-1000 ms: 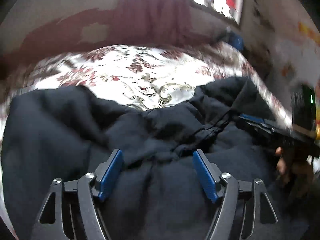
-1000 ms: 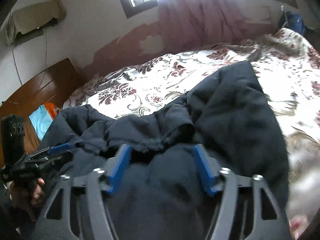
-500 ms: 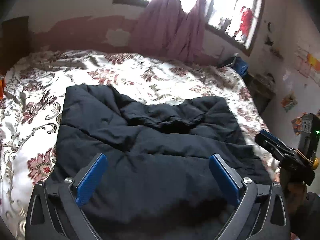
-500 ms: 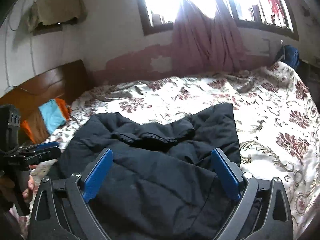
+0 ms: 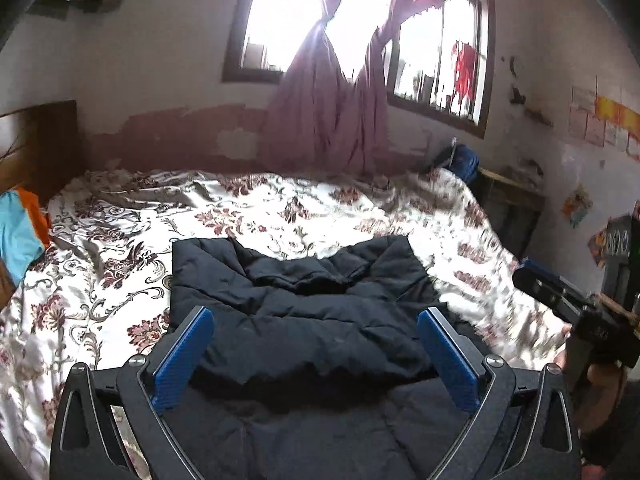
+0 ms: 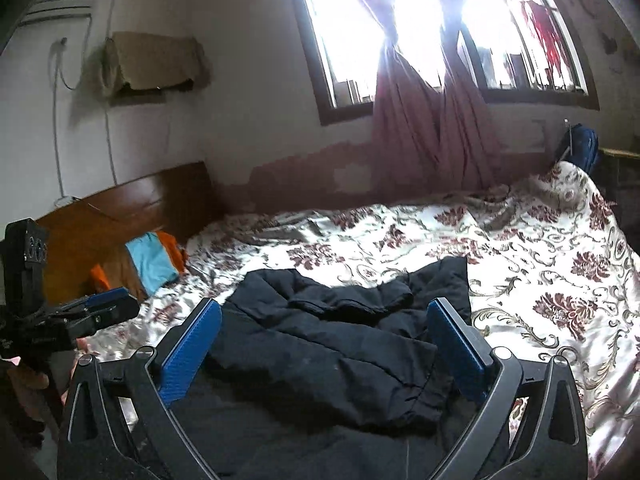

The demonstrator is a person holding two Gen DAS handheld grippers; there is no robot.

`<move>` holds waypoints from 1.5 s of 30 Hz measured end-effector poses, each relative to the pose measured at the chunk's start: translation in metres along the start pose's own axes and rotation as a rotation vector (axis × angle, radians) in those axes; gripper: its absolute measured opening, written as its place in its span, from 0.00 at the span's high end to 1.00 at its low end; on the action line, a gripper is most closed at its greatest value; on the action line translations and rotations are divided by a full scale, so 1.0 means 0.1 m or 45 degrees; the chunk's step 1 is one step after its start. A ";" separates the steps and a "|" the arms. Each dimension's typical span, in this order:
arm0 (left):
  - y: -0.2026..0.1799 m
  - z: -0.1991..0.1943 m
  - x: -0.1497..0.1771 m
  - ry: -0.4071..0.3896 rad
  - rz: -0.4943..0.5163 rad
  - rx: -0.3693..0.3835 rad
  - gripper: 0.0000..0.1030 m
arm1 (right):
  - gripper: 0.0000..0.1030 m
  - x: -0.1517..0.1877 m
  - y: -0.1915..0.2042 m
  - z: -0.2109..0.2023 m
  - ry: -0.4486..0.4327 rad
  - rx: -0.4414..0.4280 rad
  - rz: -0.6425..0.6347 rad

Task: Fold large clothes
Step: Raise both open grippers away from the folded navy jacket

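Observation:
A black padded jacket [image 5: 304, 280] lies on the bed, its lower part doubled up over the body and its collar end rumpled toward the window. My left gripper [image 5: 316, 314] hangs above the jacket's near part, open wide, with nothing pressed by its blue pads. My right gripper [image 6: 324, 304] hovers over the same jacket [image 6: 320, 360]; its jaws are opening and touch no cloth. Each gripper also shows in the other's view: the right gripper [image 5: 560, 300] at the right edge, the left gripper [image 6: 100, 312] at the left edge, both held by a hand.
The bed's floral sheet [image 5: 120, 260] spreads all around the jacket. A wooden headboard [image 6: 120, 208] with a blue and orange cloth [image 6: 152, 260] stands on the left. Tied curtains [image 5: 328, 120] hang at the window behind. A blue bag [image 5: 460, 160] sits at the far right corner.
Both grippers let go of the jacket, opened wide and drew back and up. The jacket now lies farther off on the bed, and more of the room shows.

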State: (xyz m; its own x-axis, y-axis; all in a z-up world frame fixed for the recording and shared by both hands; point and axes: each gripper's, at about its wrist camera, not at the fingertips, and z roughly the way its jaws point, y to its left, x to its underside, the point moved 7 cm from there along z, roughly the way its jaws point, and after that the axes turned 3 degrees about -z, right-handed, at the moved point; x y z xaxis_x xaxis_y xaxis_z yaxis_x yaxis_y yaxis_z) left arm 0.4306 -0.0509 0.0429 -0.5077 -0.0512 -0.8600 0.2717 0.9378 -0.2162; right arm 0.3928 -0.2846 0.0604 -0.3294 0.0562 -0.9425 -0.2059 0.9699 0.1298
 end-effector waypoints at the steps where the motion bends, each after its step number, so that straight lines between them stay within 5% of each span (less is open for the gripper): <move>1: -0.01 -0.08 -0.01 -0.017 -0.017 0.005 0.00 | 0.02 -0.02 0.04 -0.09 -0.011 -0.003 -0.003; 12: -0.16 -1.01 0.11 -0.175 -0.054 -0.127 0.00 | 0.02 0.15 0.26 -0.79 -0.022 0.038 0.012; 28: -0.22 -1.60 0.45 -0.180 -0.045 -0.216 0.00 | 0.02 0.25 0.58 -1.65 -0.167 0.039 -0.072; 34: -0.09 -1.74 0.74 -0.137 0.020 -0.374 0.00 | 0.02 0.53 0.61 -1.79 -0.087 0.079 -0.105; 45: -0.01 -1.84 1.61 0.033 0.177 -0.326 0.00 | 0.02 1.41 0.33 -1.97 0.161 0.235 -0.134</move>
State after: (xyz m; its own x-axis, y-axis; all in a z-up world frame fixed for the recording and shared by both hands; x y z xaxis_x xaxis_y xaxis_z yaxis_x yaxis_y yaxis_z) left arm 0.1979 0.0032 -0.0105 -0.5016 0.0899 -0.8604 0.1265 0.9915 0.0298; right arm 0.1581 -0.2915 -0.0081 -0.4300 -0.0664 -0.9004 -0.0774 0.9963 -0.0365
